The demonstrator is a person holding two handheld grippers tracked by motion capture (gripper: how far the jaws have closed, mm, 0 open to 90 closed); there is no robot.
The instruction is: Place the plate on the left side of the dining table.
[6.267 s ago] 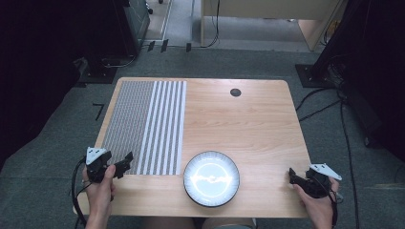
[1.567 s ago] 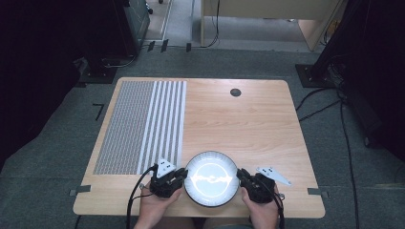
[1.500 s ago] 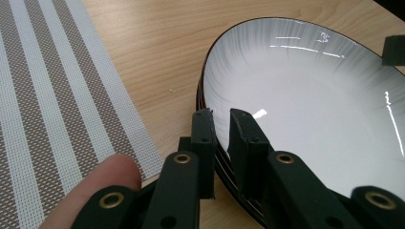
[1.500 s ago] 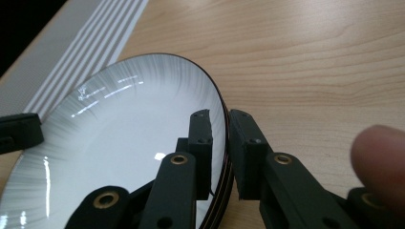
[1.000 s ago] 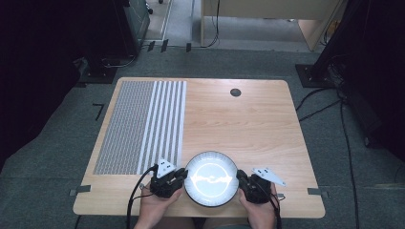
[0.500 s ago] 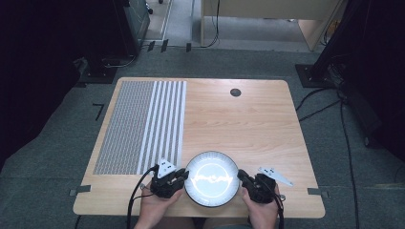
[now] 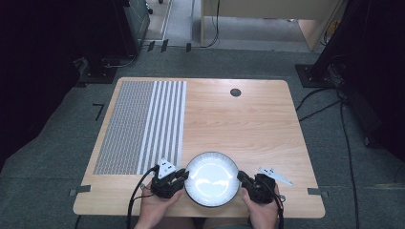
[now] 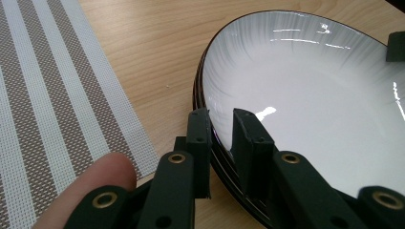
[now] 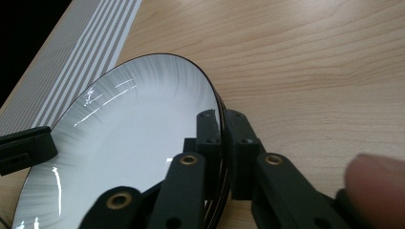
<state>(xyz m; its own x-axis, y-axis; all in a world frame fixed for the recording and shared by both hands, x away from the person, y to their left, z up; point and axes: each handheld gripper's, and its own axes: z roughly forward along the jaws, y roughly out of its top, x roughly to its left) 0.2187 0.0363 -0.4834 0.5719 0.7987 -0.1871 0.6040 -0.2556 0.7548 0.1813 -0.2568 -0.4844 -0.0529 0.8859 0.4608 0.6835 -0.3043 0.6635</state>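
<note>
High view: a wooden table (image 7: 248, 119) with a person's two hands coming in at the near edge, one gripper in each.
Plate: a round white plate (image 7: 211, 178) with a dark rim lies at the near edge of the table, about midway across, between the two grippers.
Placemat: a striped woven placemat (image 7: 143, 125) covers the left part of the table, running from the far edge toward the near one; its near right corner is close to the left gripper.
Left gripper: left gripper (image 8: 221, 136) sits at the plate's left rim, jaws straddling the rim, one inside the plate and one outside; a narrow gap is visible beside the inner jaw, so I cannot tell whether they press on it.
Right gripper: right gripper (image 9: 222, 125) is at the plate's right rim, jaws closed down on the rim with one on each side of it.
Far side: a small dark round grommet (image 7: 235, 92) sits in the tabletop near the far edge, well apart from the plate.
Floor: grey carpet (image 7: 71, 138) with cables (image 7: 346, 138) at the right.
</note>
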